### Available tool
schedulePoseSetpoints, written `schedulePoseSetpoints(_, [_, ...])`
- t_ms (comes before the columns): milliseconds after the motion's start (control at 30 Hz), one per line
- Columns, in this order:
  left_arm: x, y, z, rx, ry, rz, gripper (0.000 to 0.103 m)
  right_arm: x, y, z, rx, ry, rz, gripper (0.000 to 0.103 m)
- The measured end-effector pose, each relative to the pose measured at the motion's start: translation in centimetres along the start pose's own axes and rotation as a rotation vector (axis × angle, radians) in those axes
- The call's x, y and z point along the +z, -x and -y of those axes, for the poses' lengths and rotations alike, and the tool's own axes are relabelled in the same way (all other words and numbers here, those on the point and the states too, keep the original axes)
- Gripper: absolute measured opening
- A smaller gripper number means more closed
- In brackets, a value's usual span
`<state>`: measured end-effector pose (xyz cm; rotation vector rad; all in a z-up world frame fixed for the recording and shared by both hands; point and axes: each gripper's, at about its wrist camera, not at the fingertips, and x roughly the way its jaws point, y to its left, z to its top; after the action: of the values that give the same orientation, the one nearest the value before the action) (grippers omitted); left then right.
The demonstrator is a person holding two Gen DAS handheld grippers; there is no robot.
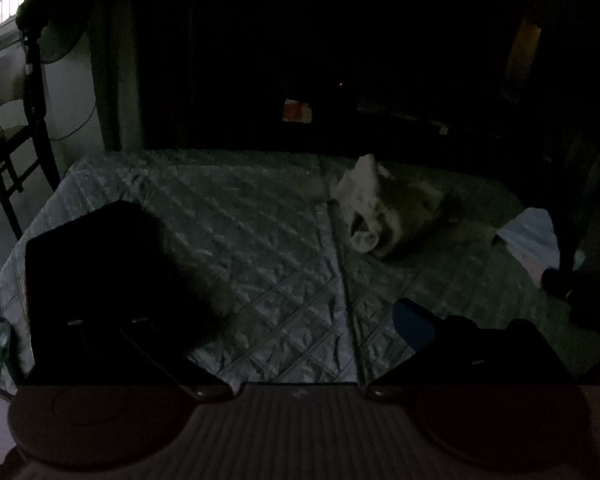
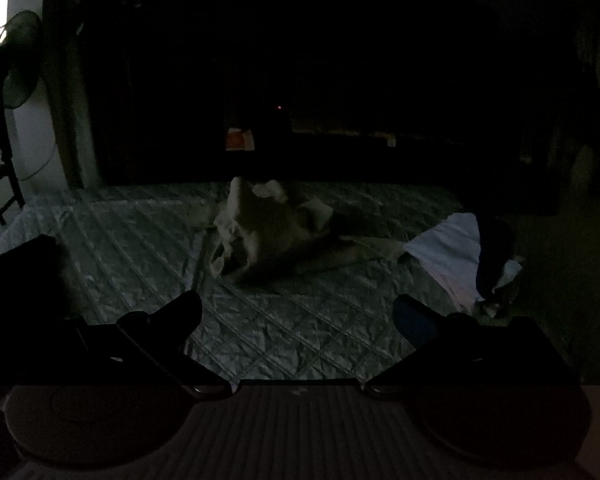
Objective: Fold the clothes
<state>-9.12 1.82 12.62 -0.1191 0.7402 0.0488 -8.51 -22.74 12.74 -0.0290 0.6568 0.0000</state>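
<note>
The quilted mattress [image 2: 300, 332] is mostly bare. The crumpled beige garment [image 2: 268, 236] sits mid-bed, a white cloth [image 2: 448, 252] (shirt, maybe; too dark) right of it. The right gripper [image 2: 298, 320] and left gripper [image 1: 284, 312] hover spread wide and empty short of the garment; best pinch a hem edge and spread it flat first.

Right claw [image 2: 298, 320] gapes above quilted bed [image 2: 140, 240]; crumpled pale garment [image 2: 260, 228] ahead, details dim
</note>
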Motion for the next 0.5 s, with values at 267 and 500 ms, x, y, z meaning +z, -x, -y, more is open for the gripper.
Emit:
schedulePoseSetpoints(267, [0.7, 1.1, 2.1, 0.022, -0.035, -0.012, 0.101, -1.4, 0.7, 0.9, -0.002, -0.047, -0.005, 0.102])
schedulePoseSetpoints(500, [0.5, 1.7, 2.7, 0.035, -0.044, -0.022, 0.101, -1.8, 1.4, 1.7, -0.004, -0.061, 0.011, 0.102])
